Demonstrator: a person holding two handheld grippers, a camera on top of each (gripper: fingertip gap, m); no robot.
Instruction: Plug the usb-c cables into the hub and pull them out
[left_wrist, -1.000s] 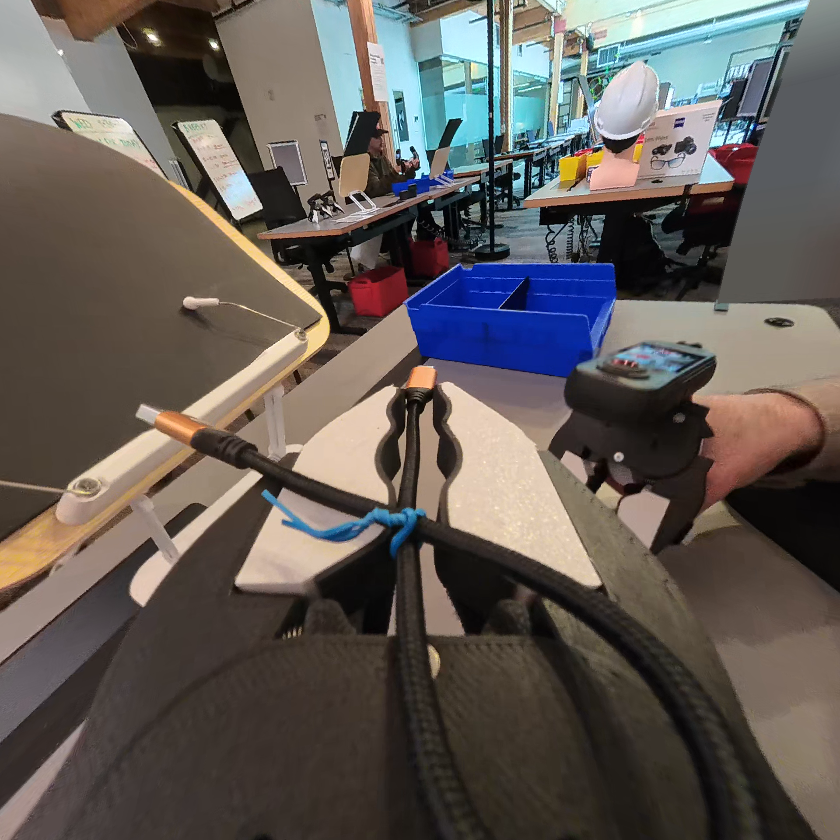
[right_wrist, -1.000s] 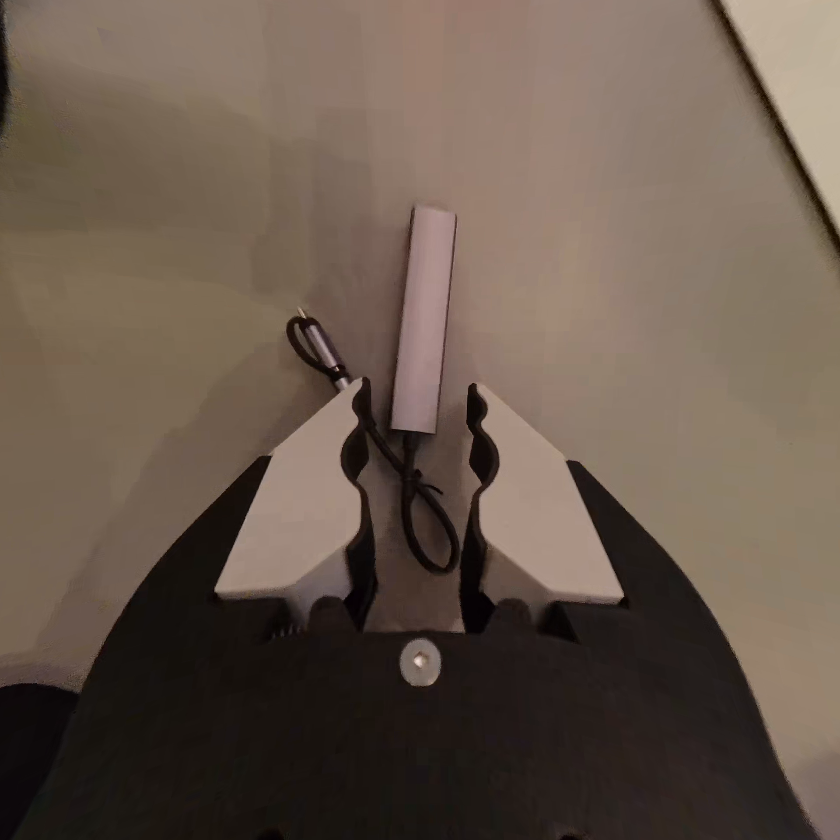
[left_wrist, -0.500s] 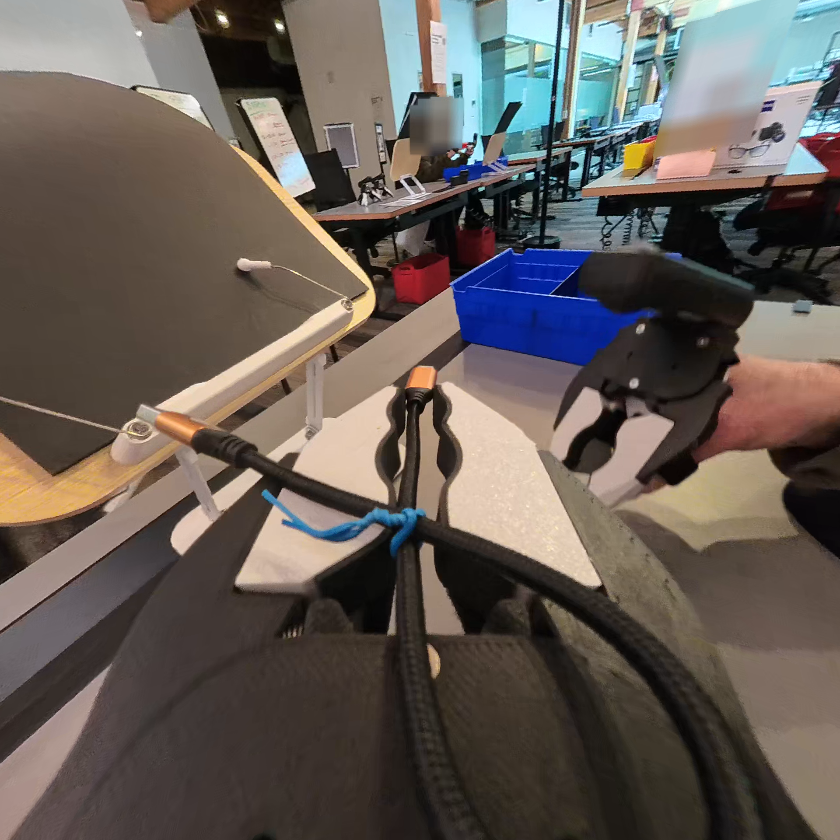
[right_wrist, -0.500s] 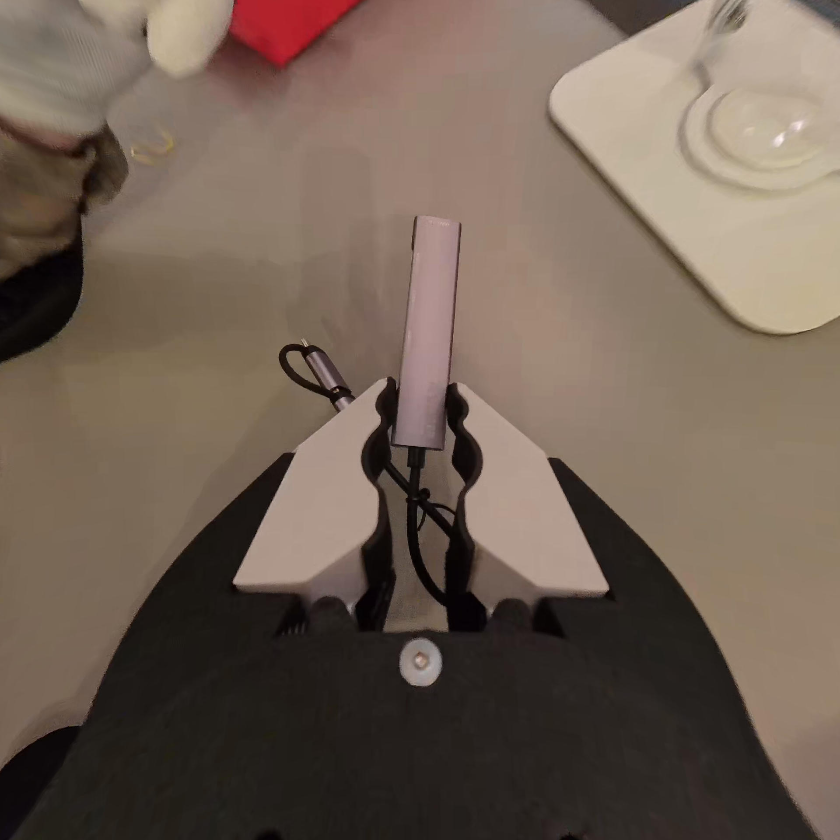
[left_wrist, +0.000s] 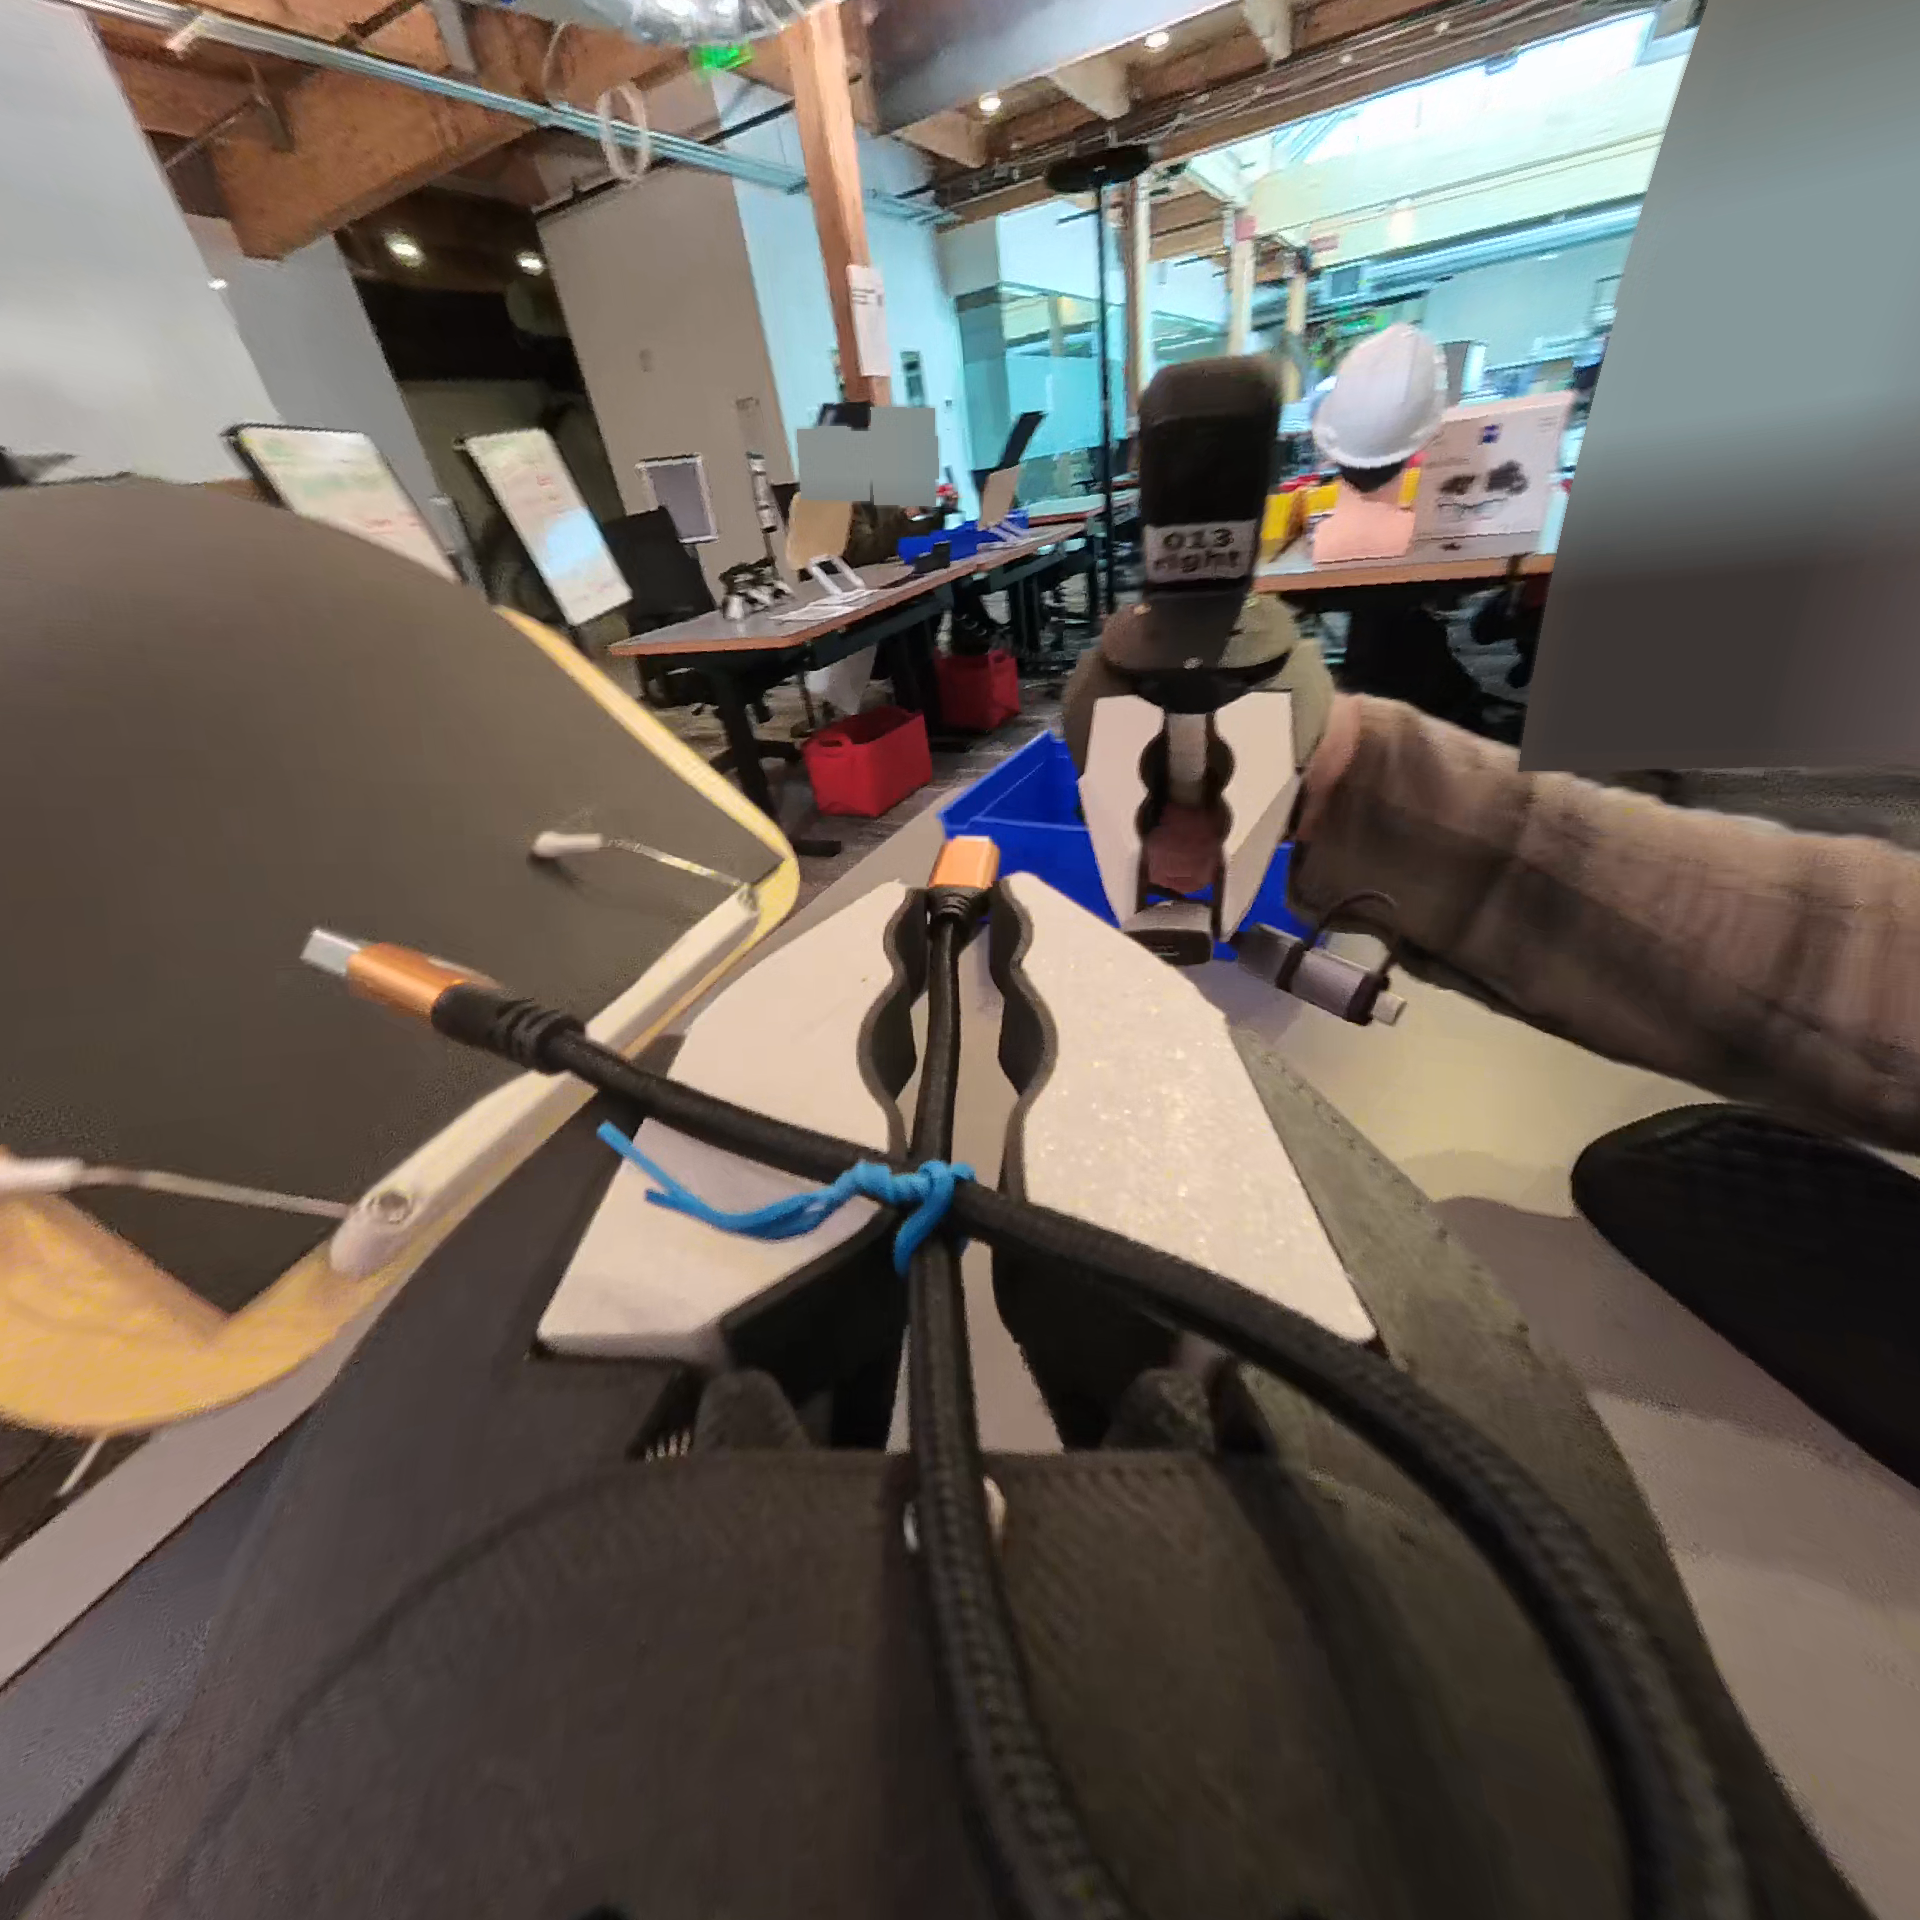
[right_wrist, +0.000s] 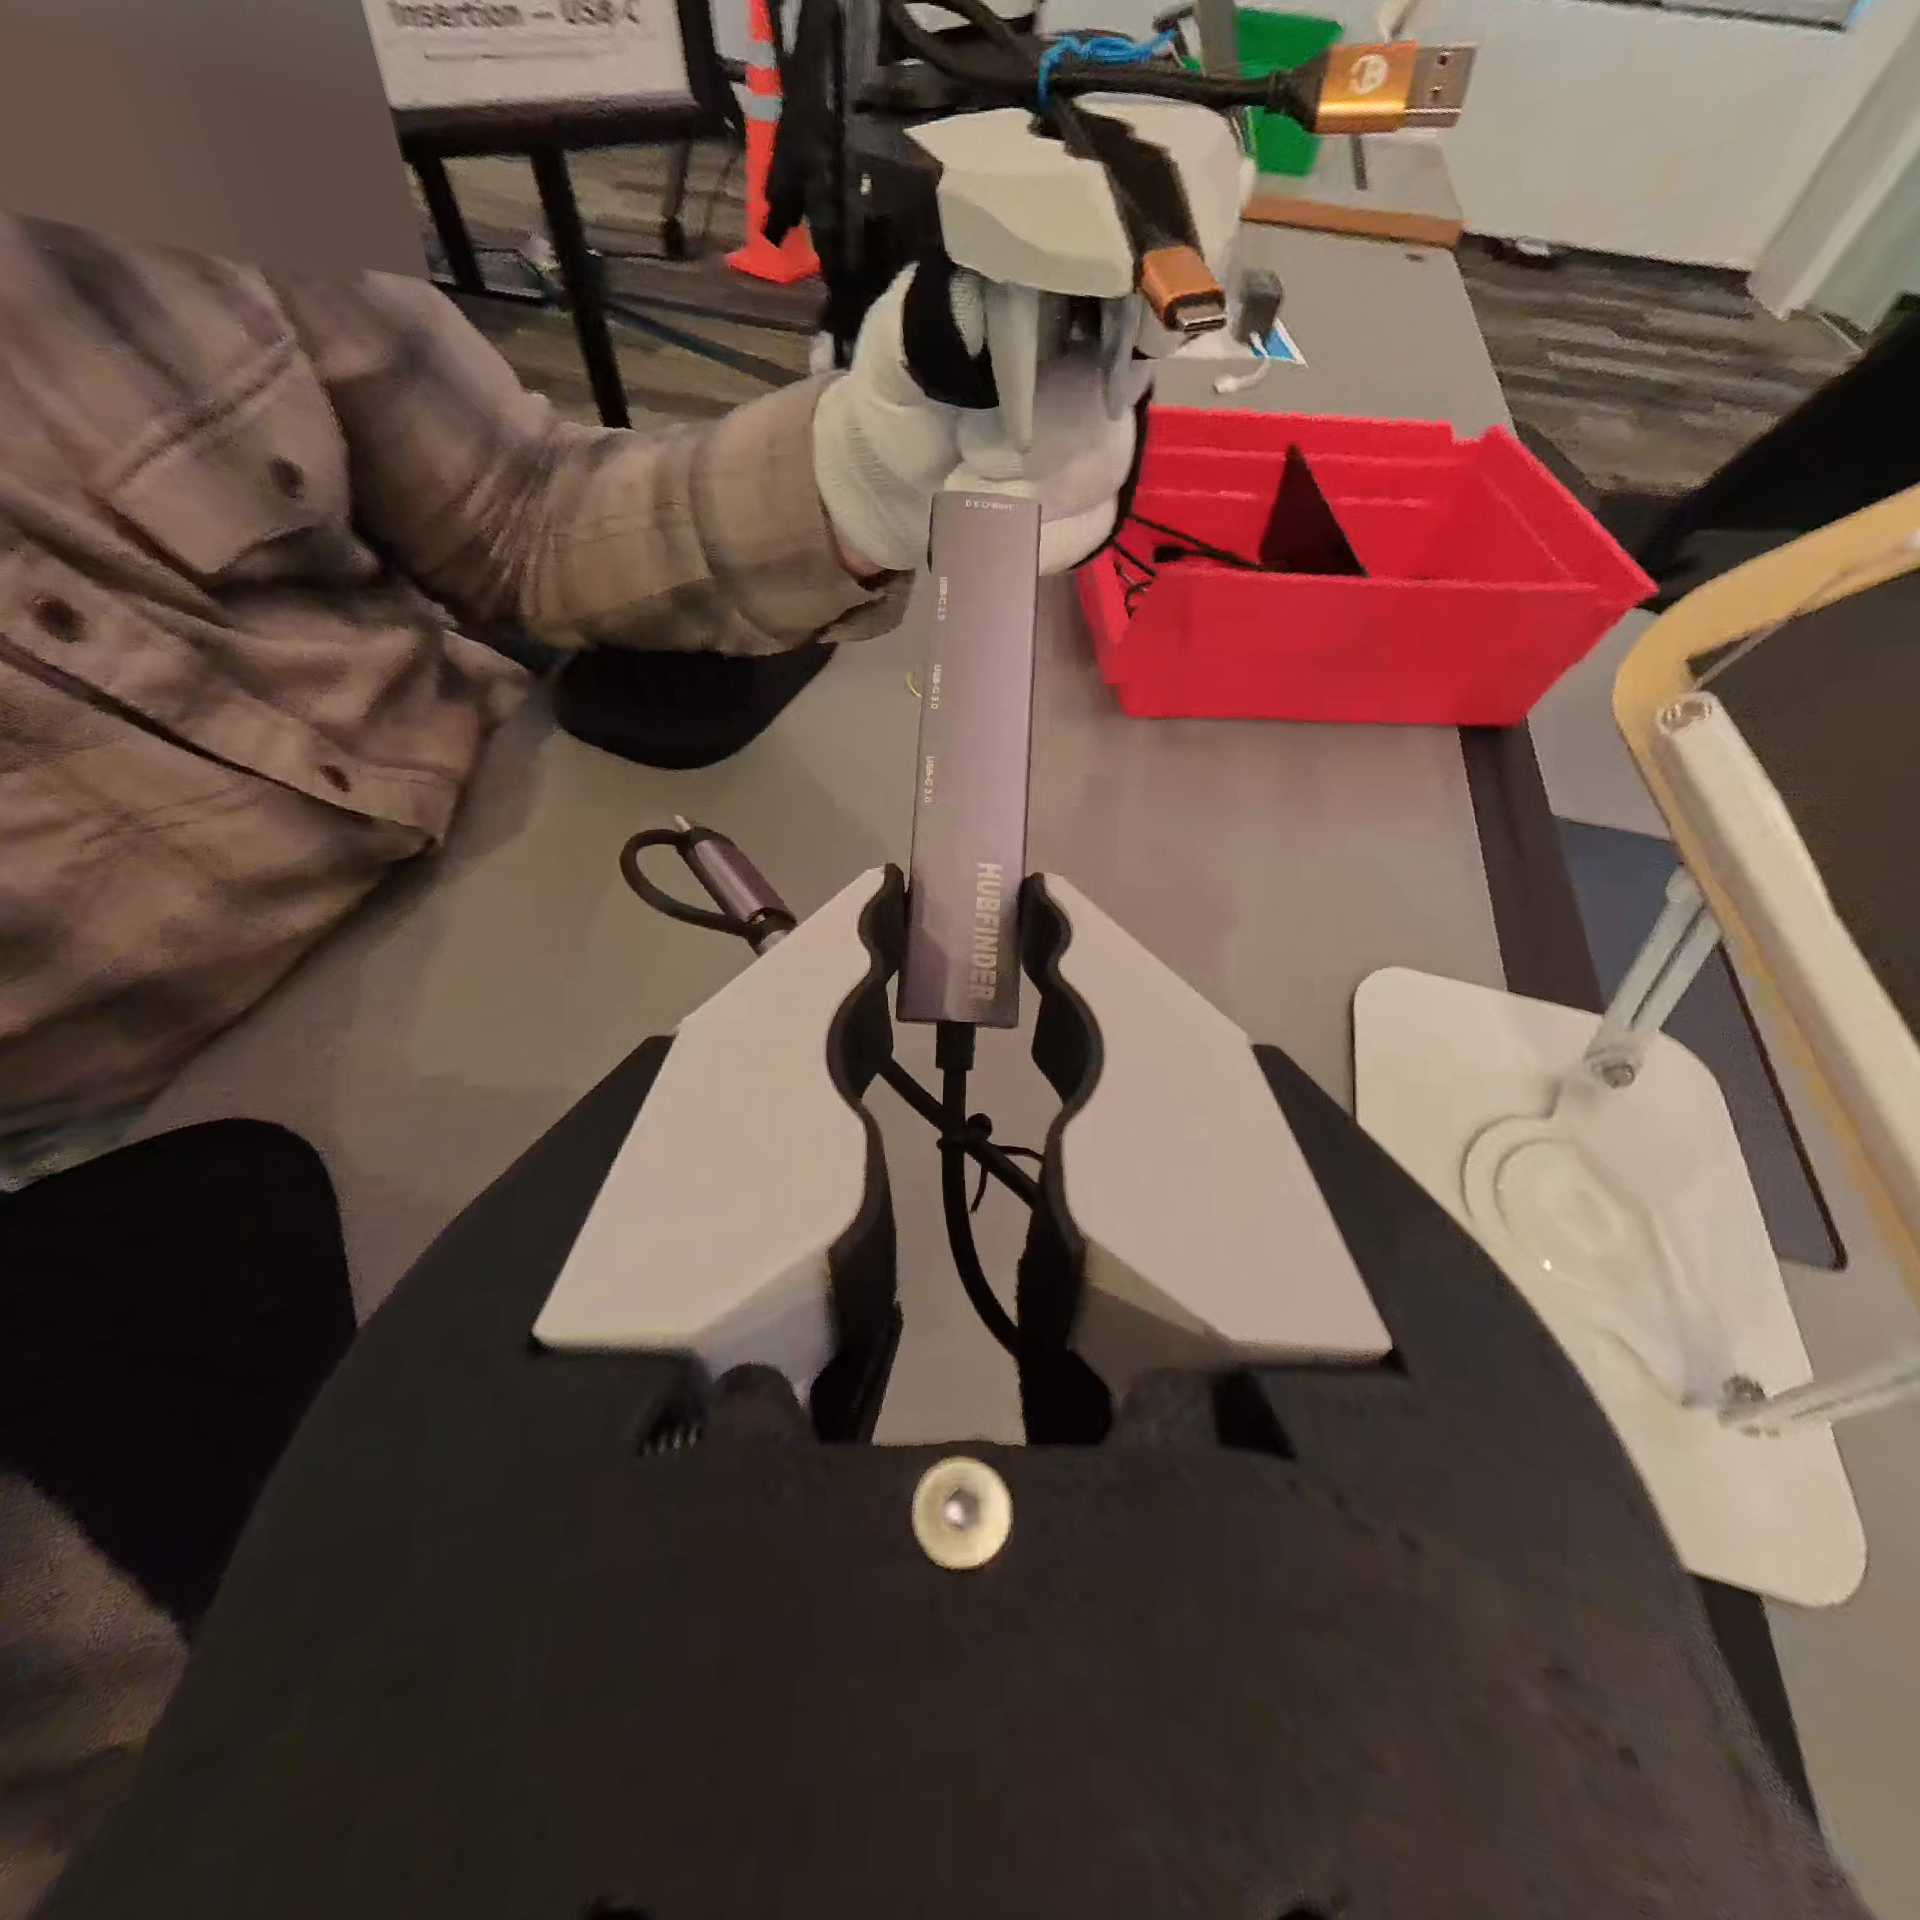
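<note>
My left gripper (left_wrist: 951, 920) is shut on a black braided cable (left_wrist: 940, 1049). Its orange USB-C plug (left_wrist: 961, 864) sticks out past the fingertips. The cable's other orange plug (left_wrist: 390, 979) hangs out to the left, and a blue tie (left_wrist: 920, 1195) binds the loop. My right gripper (right_wrist: 961, 896) is shut on the near end of a grey hub (right_wrist: 977, 727), held in the air. The hub's far end points at the left gripper (right_wrist: 1039, 218) and its USB-C plug (right_wrist: 1184, 296). In the left wrist view the right gripper (left_wrist: 1184, 914) faces me with the hub end (left_wrist: 1169, 932) just right of my plug.
The hub's own short cable and plug (right_wrist: 727, 883) dangle at its left. A red bin (right_wrist: 1351, 592) and a blue bin (left_wrist: 1013, 821) stand on the grey table (right_wrist: 1247, 831). A tilted dark board (left_wrist: 312, 810) on a white stand base (right_wrist: 1507, 1091) is beside the grippers. Spacing between my two grippers at the tips: around 12 centimeters.
My right gripper closed on the hub, lifted it off the table and turned it toward the left gripper. The left gripper, cable still in it, now faces the hub end closely.
</note>
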